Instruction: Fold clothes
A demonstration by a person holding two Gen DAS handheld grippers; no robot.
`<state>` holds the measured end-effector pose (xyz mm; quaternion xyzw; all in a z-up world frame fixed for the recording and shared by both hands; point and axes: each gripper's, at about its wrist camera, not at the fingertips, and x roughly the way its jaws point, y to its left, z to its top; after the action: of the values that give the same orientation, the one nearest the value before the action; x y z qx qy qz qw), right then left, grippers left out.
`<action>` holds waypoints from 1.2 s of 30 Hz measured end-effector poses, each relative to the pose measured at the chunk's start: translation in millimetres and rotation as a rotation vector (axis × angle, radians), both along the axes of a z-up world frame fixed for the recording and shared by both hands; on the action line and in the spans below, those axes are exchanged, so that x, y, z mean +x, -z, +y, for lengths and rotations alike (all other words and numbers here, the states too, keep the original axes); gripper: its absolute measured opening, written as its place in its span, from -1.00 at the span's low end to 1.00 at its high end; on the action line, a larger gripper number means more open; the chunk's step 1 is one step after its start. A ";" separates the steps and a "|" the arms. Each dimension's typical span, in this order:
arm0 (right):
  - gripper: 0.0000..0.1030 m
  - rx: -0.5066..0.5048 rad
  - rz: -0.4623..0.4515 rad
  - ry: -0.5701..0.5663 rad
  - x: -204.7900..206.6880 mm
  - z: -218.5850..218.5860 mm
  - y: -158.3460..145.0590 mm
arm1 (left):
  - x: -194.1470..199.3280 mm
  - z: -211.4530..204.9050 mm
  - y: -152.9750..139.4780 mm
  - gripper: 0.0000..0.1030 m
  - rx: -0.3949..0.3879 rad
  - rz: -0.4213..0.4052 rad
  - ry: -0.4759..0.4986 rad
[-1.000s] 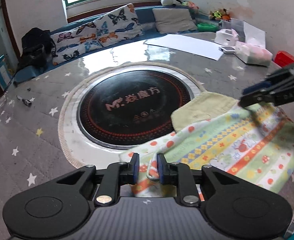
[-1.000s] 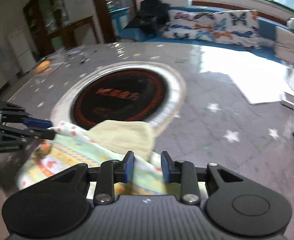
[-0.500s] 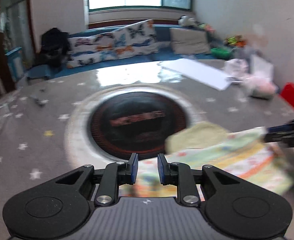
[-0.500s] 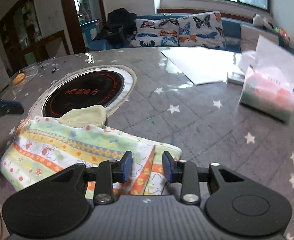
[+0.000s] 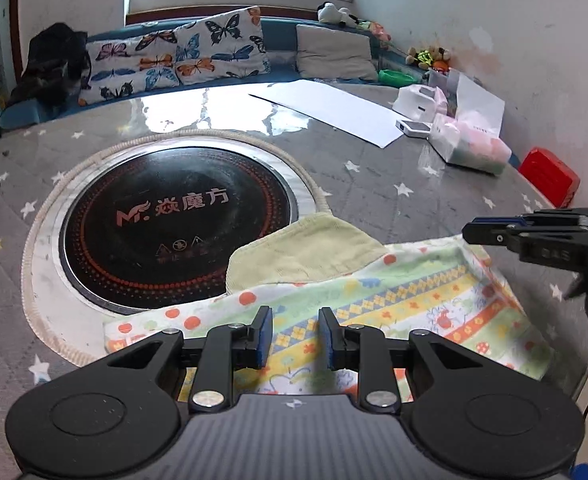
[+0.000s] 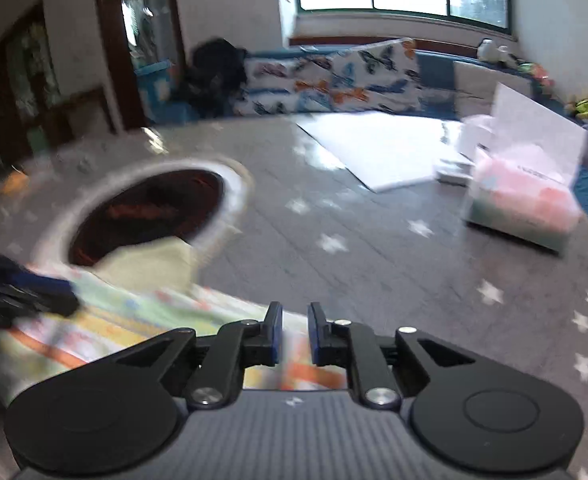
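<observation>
A colourful patterned garment (image 5: 405, 304) with a pale green-yellow part (image 5: 305, 252) lies flat on the grey star-patterned table, partly over the round black cooktop (image 5: 174, 220). My left gripper (image 5: 292, 336) hovers over the garment's near edge, open with nothing between the pads. My right gripper (image 6: 294, 334) is over the garment's right side (image 6: 134, 320), its pads slightly apart with nothing clamped. It also shows in the left wrist view (image 5: 493, 232) above the garment's far right corner. The left gripper's fingers (image 6: 34, 292) show blurred in the right wrist view.
A white sheet (image 5: 333, 108), a white box (image 5: 417, 100), a clear bag of pink items (image 5: 473, 148) and a red box (image 5: 549, 176) lie at the table's far right. A bench with butterfly cushions (image 5: 182, 52) runs behind. The table edge is close on the right.
The left gripper has let go of the garment's near edge and opened. The garment now lies spread flat. The right gripper has swung back over the garment's right side and narrowed a little.
</observation>
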<state>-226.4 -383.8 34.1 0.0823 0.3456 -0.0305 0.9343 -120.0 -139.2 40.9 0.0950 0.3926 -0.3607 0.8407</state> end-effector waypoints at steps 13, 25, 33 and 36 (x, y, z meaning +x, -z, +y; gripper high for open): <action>-0.67 0.015 0.070 -0.214 36.6 46.2 11.3 | 0.9 9.2 -4.4 -0.40 -0.024 -0.011 -0.023; -0.64 -0.048 0.063 -0.489 -25.2 112.8 -2.8 | -88.3 49.4 -10.0 -0.40 -0.048 -0.045 0.070; -0.65 -0.060 0.100 -0.471 -34.6 113.1 12.7 | -93.4 51.5 3.7 -0.39 -0.035 -0.045 0.060; -0.65 -0.053 0.103 -0.444 -43.3 102.1 12.7 | -97.1 56.7 -0.9 -0.34 -0.046 -0.070 0.065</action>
<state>-269.7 -281.7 21.4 -0.0218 0.4015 0.1625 0.9011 -217.1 -82.5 41.8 0.1008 0.3513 -0.3931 0.8437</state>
